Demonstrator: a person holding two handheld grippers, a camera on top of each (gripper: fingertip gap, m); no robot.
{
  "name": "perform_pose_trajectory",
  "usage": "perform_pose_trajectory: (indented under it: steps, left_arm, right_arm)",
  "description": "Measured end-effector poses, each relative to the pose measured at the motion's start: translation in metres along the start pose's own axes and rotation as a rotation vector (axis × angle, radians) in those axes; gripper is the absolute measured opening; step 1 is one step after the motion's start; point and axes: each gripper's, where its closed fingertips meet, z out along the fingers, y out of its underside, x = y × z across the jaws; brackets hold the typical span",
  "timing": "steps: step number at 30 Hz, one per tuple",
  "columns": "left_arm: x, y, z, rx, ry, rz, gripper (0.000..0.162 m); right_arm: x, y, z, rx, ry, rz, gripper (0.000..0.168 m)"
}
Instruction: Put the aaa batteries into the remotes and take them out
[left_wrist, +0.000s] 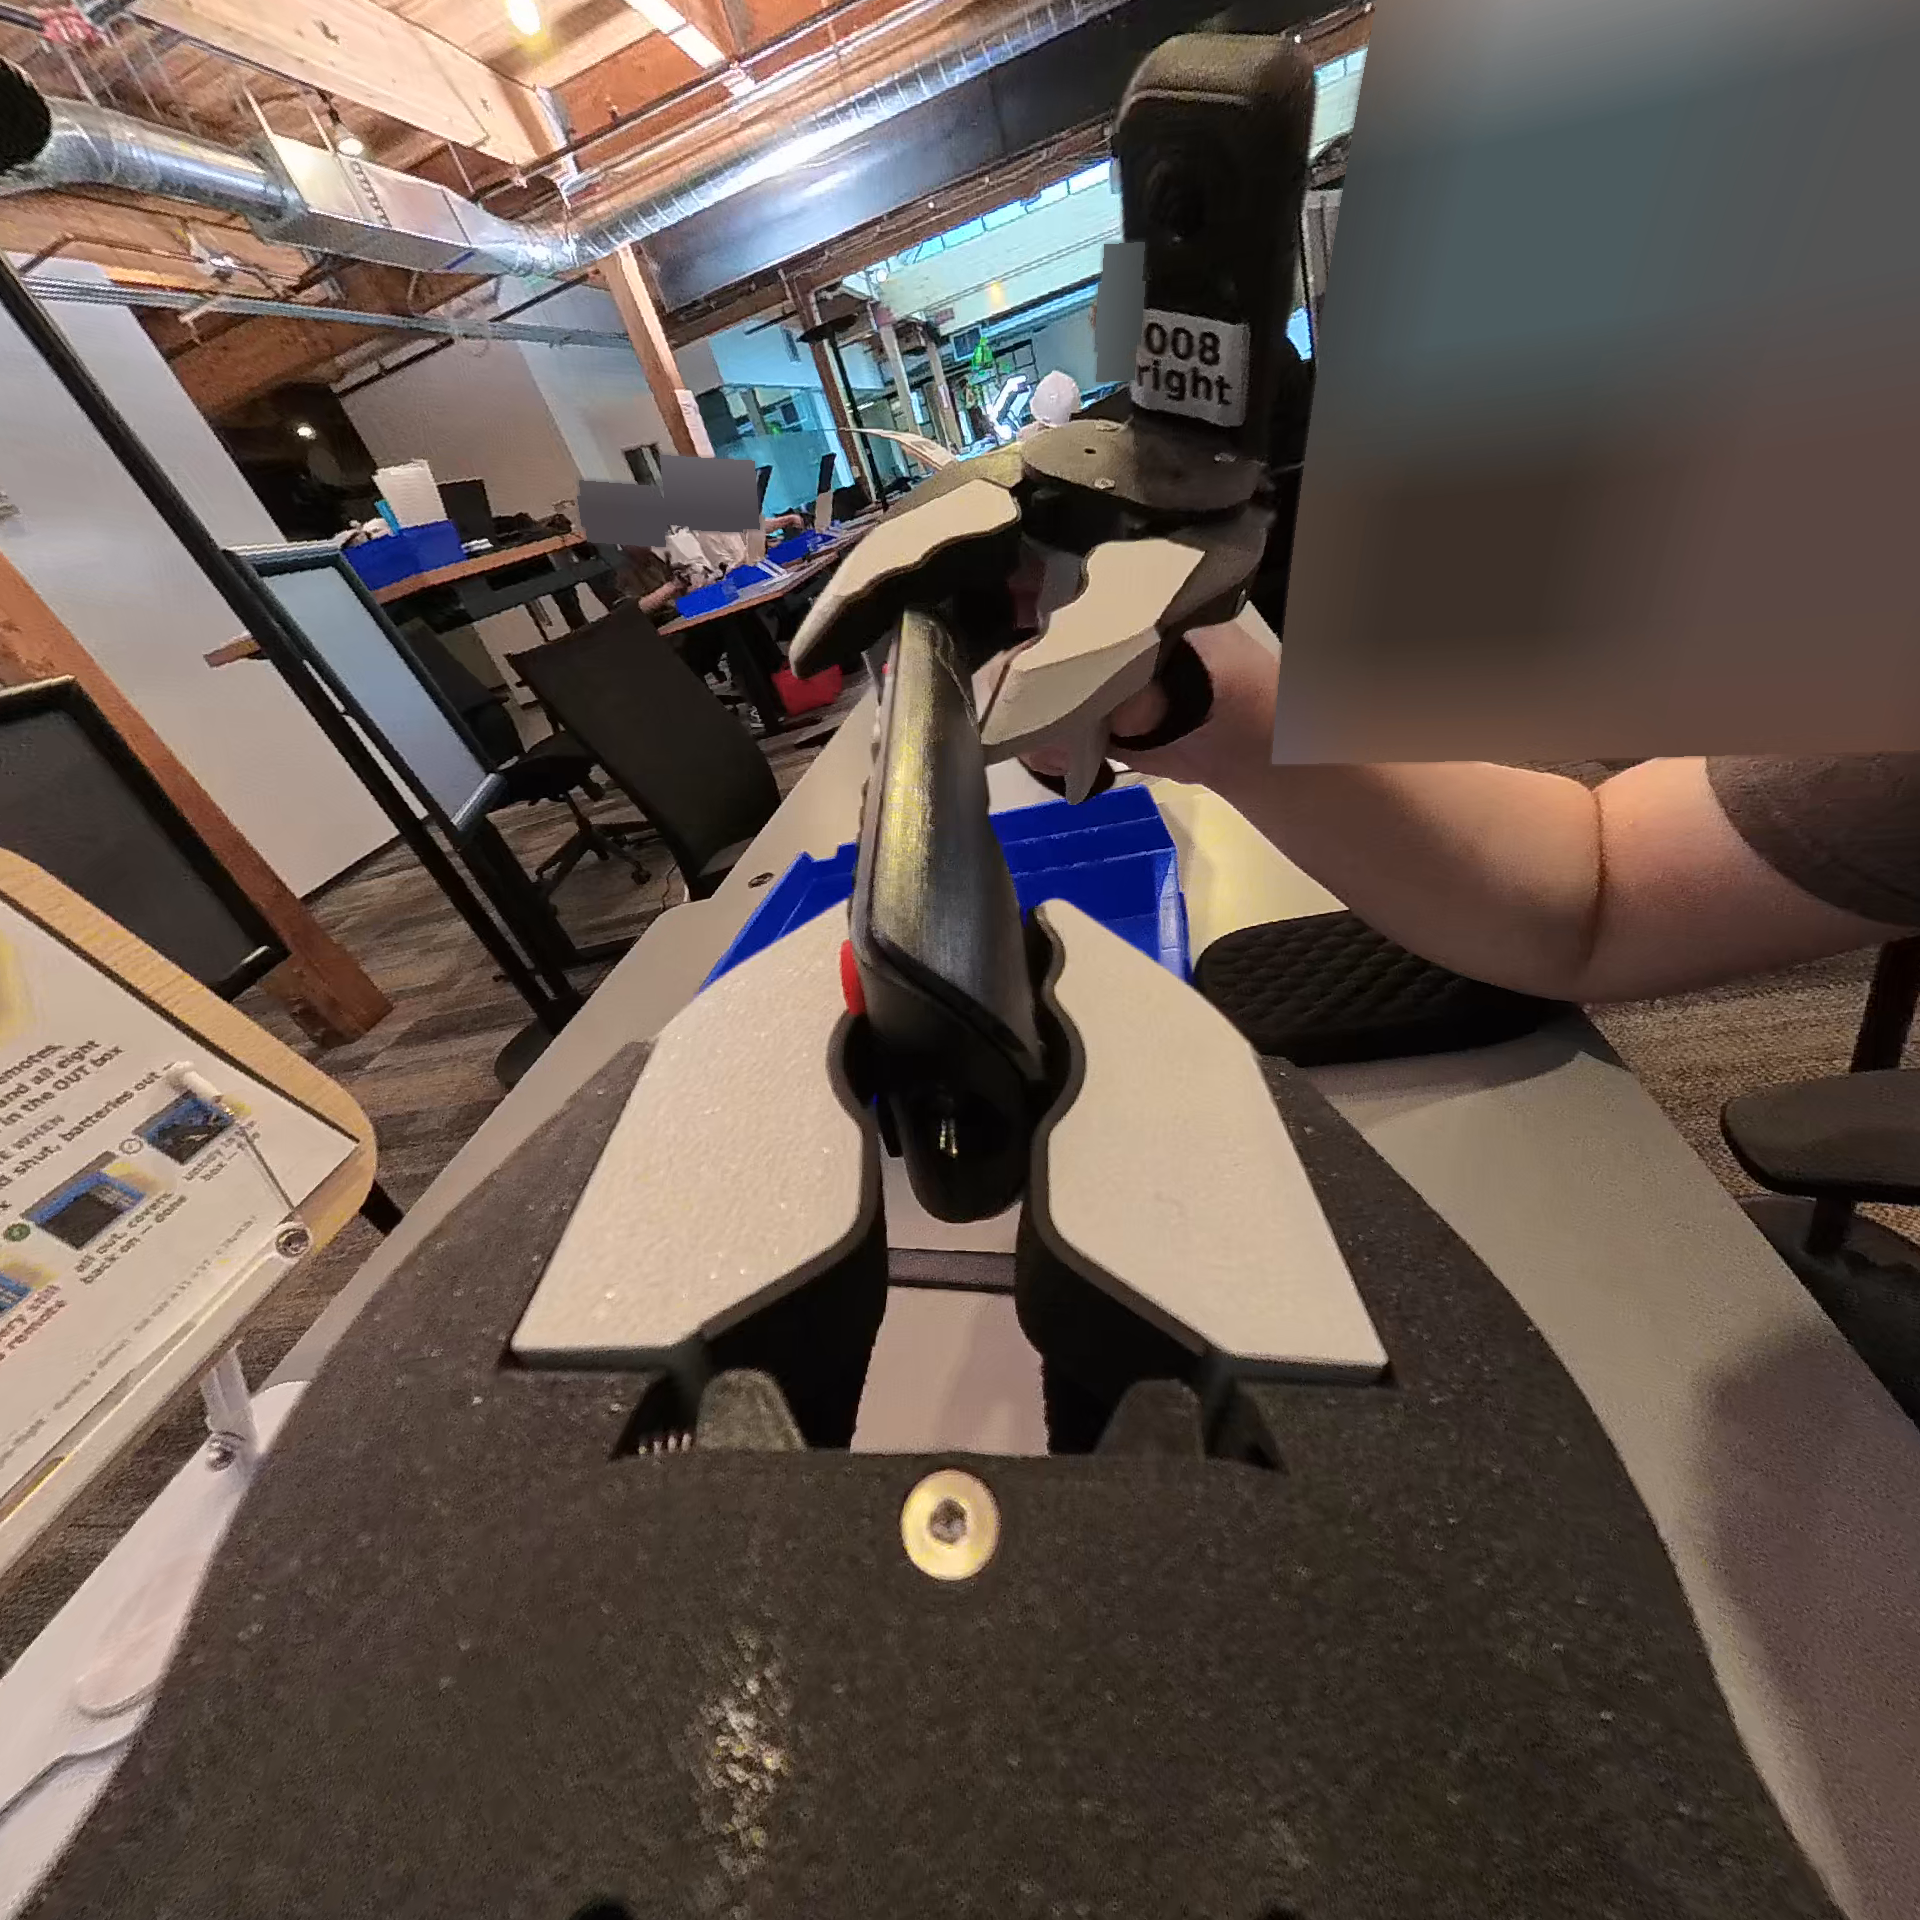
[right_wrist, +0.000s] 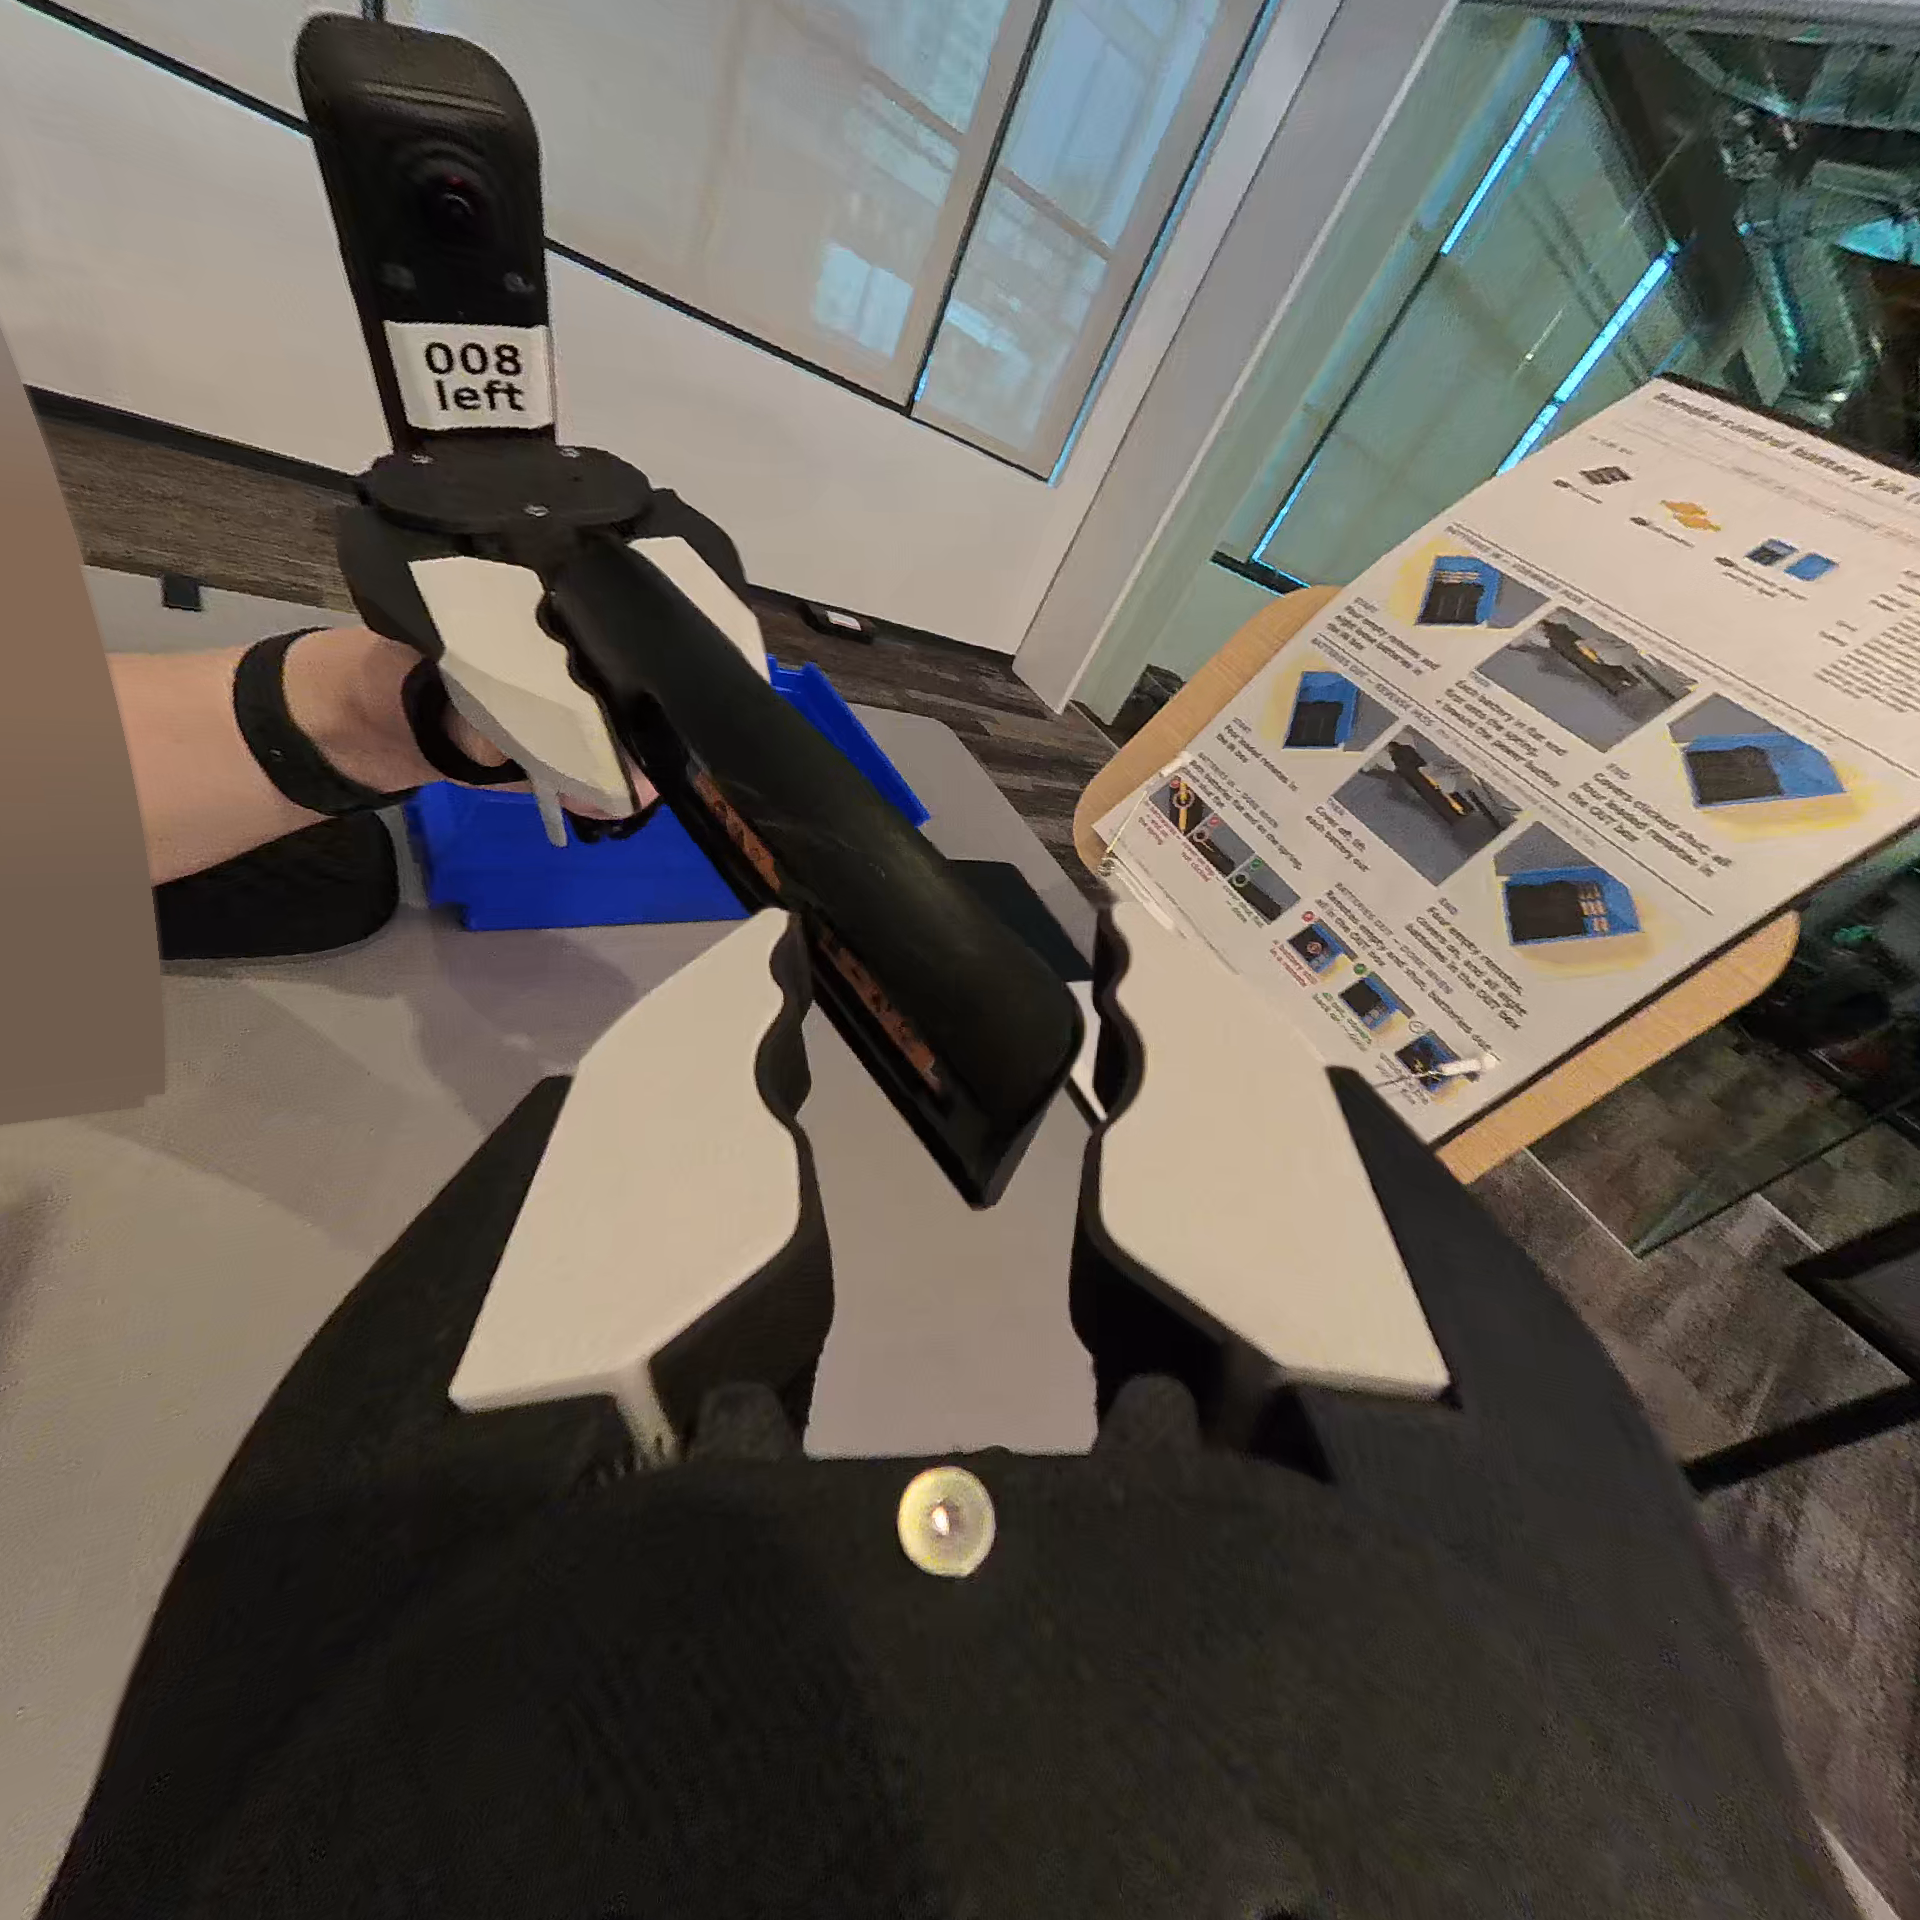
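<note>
The long black plastic remote (left_wrist: 940, 935) is held in the air between the two tools, above the pale grey counter (right_wrist: 260, 1060). The left tongs (left_wrist: 951, 1049) are pinching its rounded end, the one with the red button, their white fingers (left_wrist: 727, 1164) pressed against its sides. The right tongs (right_wrist: 940, 1039) sit around the opposite, squared end; in the right wrist view they are spread and a gap shows on each side of the remote, so they do not look clamped on it, though the left wrist view leaves that contact hard to judge.

As a judgement, the task is at an early or middle stage. The battery bay along the remote's edge looks uncovered, with something orange-brown showing inside, but whether batteries are seated there cannot be told. No loose batteries or cover are visible, so loading or unloading work is left.

Just beyond and below the remote stands a blue plastic bin (right_wrist: 582, 862) on the counter. A slanted wooden board carrying a printed instruction sheet (right_wrist: 1538, 790) stands beside the counter's edge, near the right tongs, limiting a swing that way. A black mesh chair armrest (left_wrist: 1340, 987) lies beside the bin
</note>
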Motion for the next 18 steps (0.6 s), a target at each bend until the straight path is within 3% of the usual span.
perform_pose_trajectory:
  steps: [14,18]
  left_arm:
    - [-0.011,0.000,0.000,-0.020,-0.110,0.036,0.024]
    - [-0.013,-0.001,0.001,-0.017,-0.130,0.036,0.025]
  right_arm:
    - [0.016,0.006,0.004,-0.047,0.191,0.060,0.059]
    - [0.023,0.007,0.003,-0.033,0.251,0.084,0.069]
